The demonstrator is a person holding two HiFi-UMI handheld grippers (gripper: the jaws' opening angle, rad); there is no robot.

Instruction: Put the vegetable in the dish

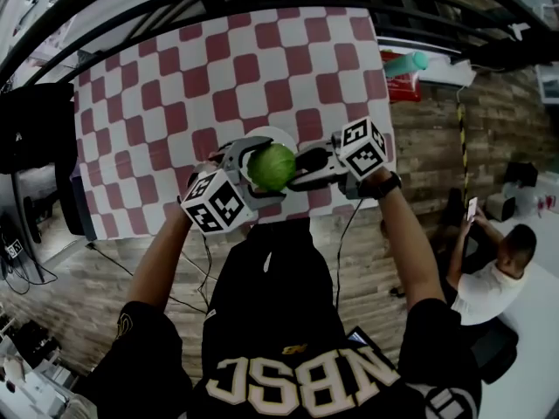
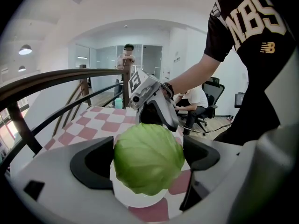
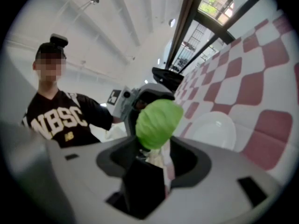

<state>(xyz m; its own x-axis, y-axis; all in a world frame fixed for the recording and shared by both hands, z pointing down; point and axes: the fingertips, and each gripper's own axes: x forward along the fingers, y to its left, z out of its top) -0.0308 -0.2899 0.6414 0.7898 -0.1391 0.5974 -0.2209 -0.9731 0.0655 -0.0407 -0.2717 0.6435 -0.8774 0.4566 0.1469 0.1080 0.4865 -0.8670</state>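
One round cabbage — pale green, veined, leaves tightly wrapped.

— What is the person wearing?
— A black short-sleeved jersey with cream block letters, and a dark watch on the right wrist.
— And the tools?
— The left claw and right claw are showing grey shells with black inner pads. Each is carrying a black-and-white marker cube, and thin dark cables are hanging from them.

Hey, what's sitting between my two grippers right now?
A green cabbage, right over the white dish; the head view shows it best.
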